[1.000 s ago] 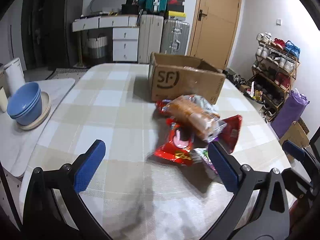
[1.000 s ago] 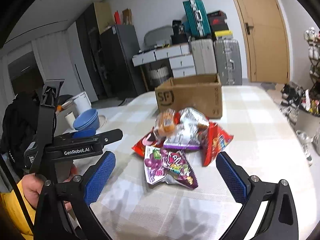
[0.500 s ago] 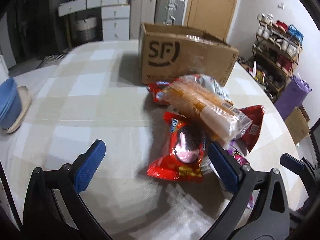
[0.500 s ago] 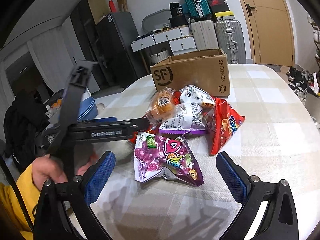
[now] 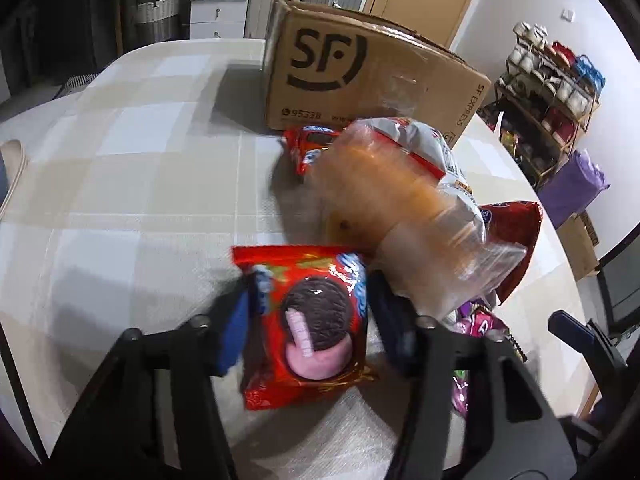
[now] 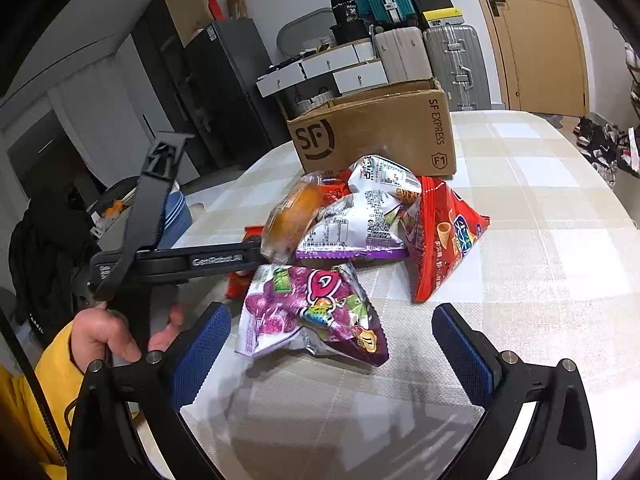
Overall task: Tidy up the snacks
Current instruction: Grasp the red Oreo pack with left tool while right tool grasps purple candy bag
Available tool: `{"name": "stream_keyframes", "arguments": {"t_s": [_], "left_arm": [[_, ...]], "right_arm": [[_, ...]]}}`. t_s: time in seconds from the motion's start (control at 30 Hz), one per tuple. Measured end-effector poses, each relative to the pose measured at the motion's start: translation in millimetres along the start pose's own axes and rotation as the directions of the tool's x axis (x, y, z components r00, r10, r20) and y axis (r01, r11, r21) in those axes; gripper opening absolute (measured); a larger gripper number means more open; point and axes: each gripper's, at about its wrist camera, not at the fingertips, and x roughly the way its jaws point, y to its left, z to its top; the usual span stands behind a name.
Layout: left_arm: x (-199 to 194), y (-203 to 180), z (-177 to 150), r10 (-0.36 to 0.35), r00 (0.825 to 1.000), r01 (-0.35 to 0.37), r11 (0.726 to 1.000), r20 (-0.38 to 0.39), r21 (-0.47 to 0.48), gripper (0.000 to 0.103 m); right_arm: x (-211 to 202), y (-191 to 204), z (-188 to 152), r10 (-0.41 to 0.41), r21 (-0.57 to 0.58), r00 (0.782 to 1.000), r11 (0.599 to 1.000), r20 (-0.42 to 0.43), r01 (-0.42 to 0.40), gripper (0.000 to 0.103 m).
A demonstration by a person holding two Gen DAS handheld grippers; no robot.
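Observation:
A pile of snack bags lies on the checked table in front of an open SF cardboard box (image 5: 360, 76), which also shows in the right wrist view (image 6: 372, 132). My left gripper (image 5: 308, 320) is shut on a red cookie bag (image 5: 312, 320), its blue pads pressing both sides. A clear bread bag (image 5: 400, 216) lies just beyond it. In the right wrist view my right gripper (image 6: 332, 348) is open and empty above a purple snack bag (image 6: 312, 312). A red cone-snack bag (image 6: 444, 240) and a white-and-purple bag (image 6: 352, 228) lie behind it.
The left gripper body (image 6: 180, 260) and the hand holding it reach in from the left. Blue bowls (image 6: 178, 216) stand at the table's left edge. A shoe rack (image 5: 552, 96) stands to the right. Drawers and suitcases (image 6: 432, 60) stand behind the table.
My left gripper moved forward and down to the pile and closed on the red cookie bag. My right gripper stayed open and edged closer to the purple bag.

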Motion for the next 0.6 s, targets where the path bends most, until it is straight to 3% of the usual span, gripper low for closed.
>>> {"name": "stream_keyframes", "arguments": {"t_s": [0.37,0.6], "left_arm": [[-6.9,13.8,-14.6,-0.043,0.999,0.044,0.999,-0.007,0.023,0.04],[-17.5,24.2,-30.8,-0.063,0.998,0.063,0.998,-0.007,0.011,0.04]], "right_arm": [[5.8,13.3,9.3,0.001,-0.031,1.0,1.0,-0.023,-0.001,0.102],[34.9,6.4,11.0,0.017,0.012,0.992,1.0,-0.126,-0.016,0.102]]}}
